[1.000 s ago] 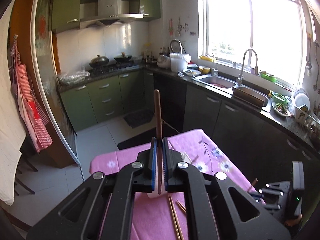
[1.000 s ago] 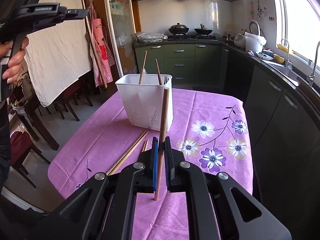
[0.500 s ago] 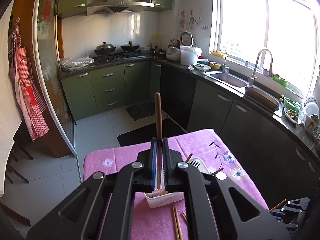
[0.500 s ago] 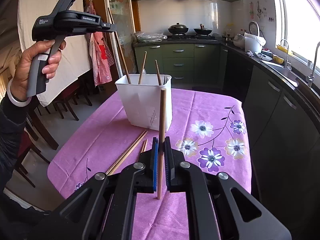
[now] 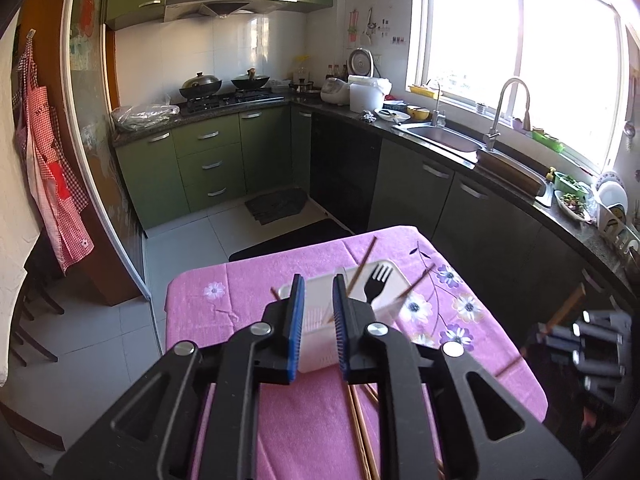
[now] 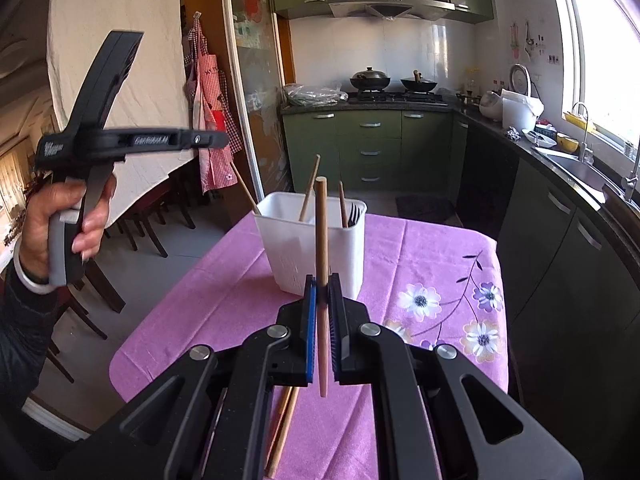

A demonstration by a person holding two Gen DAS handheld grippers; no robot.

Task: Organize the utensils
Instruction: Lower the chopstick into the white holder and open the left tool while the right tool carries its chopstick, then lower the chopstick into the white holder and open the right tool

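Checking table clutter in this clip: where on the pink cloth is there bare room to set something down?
Bare: cloth right of the white holder, out to the flower prints, and the strip on its left. Crowded: near edge, where loose chopsticks lie under the right gripper.

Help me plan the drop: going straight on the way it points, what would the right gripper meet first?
Probably the white plastic utensil holder, straight ahead of the right gripper on the pink flowered tablecloth; depth is uncertain.
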